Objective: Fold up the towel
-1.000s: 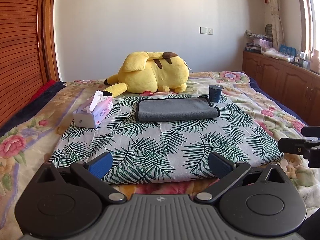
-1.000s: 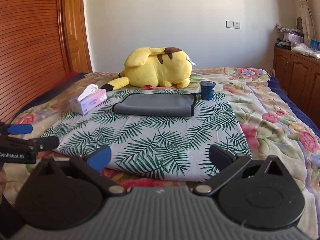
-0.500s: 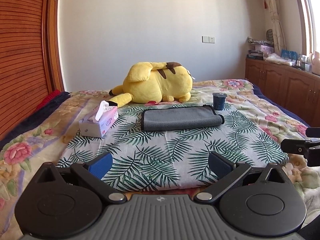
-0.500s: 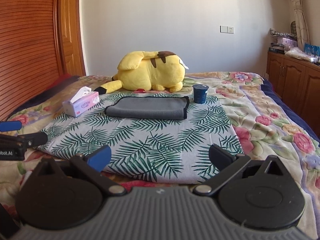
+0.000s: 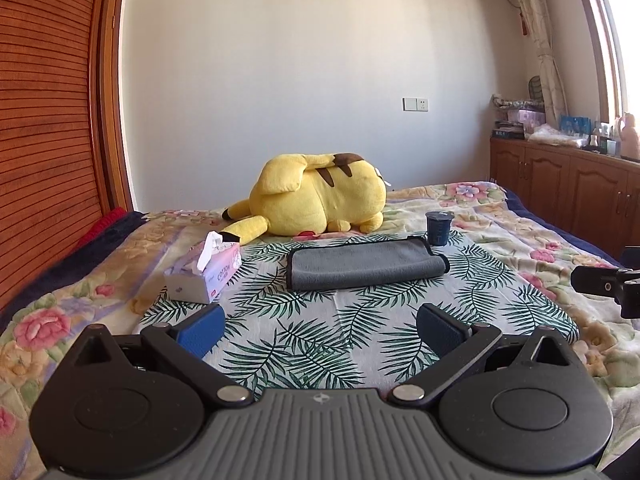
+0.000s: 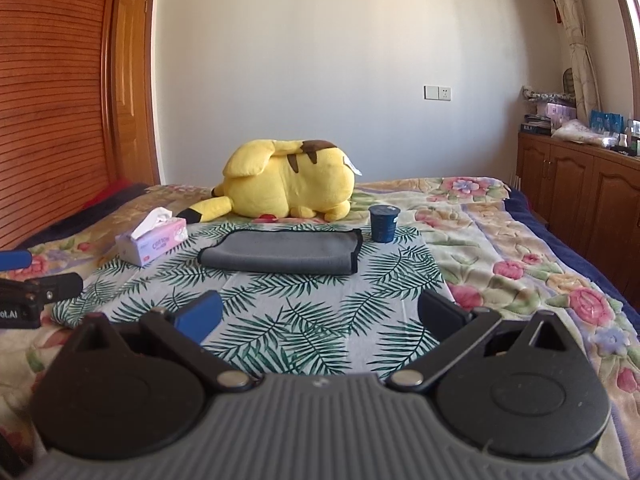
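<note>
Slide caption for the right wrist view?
Open right gripper faces folded grey towel on palm-print cloth.

Left gripper (image 5: 318,326) spread wide, holding nothing; right gripper (image 6: 318,314) likewise, level alongside.

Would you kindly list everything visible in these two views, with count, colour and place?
towel: one, grey, folded flat on the leaf-print cloth
leaf-print cloth: one, white and green, spread on the bed
bed cover: one, floral, beneath everything
plush toy: one, yellow, behind the towel
tissue box: one, pink and white, left of the towel
cup: one, dark blue, at the towel's far right corner
cabinets: brown wood, along the right wall
wall socket: one, white, back wall
left tongs: open, empty, short of the towel
right tongs: open, empty, short of the towel
</note>
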`<state>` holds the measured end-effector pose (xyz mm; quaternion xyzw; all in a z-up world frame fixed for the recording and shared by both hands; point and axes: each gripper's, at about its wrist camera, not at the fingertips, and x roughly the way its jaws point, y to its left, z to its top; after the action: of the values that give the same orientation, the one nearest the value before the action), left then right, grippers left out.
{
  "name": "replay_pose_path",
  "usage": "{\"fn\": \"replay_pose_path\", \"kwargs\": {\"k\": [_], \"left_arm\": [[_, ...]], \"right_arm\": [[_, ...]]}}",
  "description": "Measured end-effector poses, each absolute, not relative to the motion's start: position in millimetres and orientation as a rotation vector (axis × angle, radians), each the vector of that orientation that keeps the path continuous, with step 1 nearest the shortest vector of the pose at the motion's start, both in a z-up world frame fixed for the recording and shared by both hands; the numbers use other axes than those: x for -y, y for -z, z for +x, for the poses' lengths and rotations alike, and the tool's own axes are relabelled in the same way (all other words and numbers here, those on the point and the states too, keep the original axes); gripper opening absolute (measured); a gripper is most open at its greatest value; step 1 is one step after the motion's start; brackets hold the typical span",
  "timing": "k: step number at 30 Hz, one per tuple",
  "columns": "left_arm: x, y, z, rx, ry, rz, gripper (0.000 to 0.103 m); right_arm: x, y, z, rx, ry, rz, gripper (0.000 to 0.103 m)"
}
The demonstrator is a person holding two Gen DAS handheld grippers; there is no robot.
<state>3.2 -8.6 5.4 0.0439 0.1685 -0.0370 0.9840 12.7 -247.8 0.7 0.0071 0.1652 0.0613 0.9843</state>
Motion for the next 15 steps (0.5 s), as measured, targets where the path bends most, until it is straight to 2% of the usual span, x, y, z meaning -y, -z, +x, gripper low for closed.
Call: {"fn": "replay_pose_path", "kwargs": {"k": [15], "left_arm": [[3.6, -7.7, 0.3, -0.33, 0.064, 0.063, 0.087]], "right_arm": [[247.7, -1.9, 8.3, -0.303, -0.104, -0.007, 0.103]]}}
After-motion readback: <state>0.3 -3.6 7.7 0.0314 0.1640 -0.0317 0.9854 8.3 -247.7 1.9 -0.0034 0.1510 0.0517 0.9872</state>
